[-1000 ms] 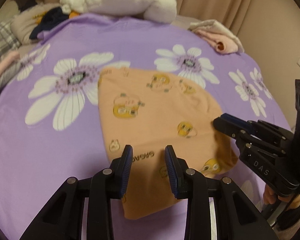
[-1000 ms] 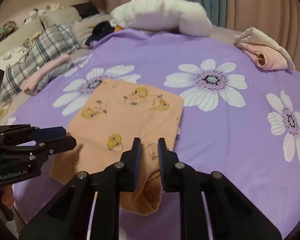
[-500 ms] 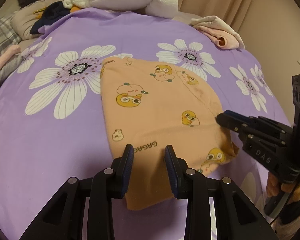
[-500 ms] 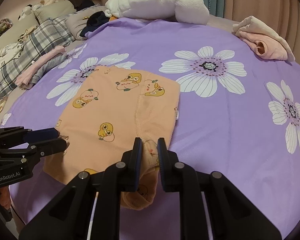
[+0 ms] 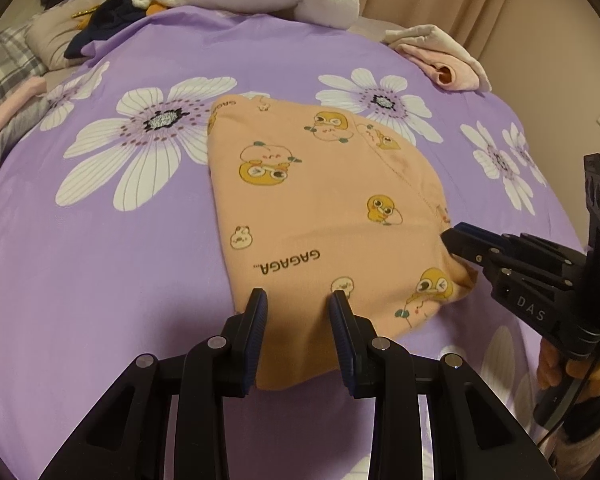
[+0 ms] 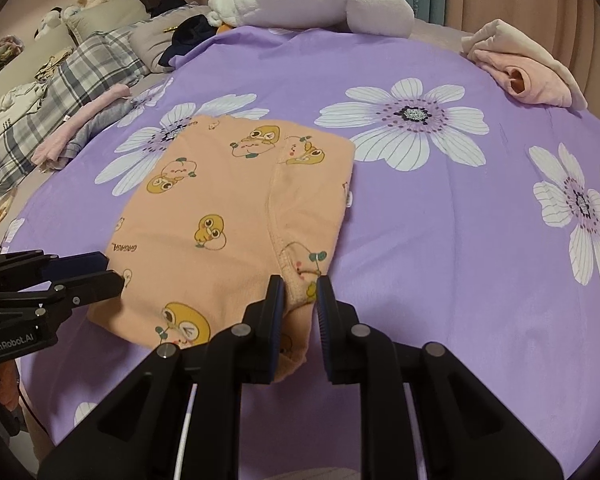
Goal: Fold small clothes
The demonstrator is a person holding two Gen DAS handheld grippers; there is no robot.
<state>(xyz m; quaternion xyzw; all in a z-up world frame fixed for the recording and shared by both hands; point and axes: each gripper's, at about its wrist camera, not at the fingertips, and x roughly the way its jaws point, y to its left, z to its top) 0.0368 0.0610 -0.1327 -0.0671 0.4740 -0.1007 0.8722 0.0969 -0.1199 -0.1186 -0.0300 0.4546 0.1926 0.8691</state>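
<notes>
Orange garment lay flat on bed; left hand-held gripper and right hand-held gripper gaped at 6 o'clock hem, likely for folding.

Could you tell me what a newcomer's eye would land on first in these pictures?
Probably the peach cartoon-print garment, lying in the middle of the purple sheet with big white flowers. Next, the two black grippers at its near edge: the left gripper and the right gripper.
</notes>
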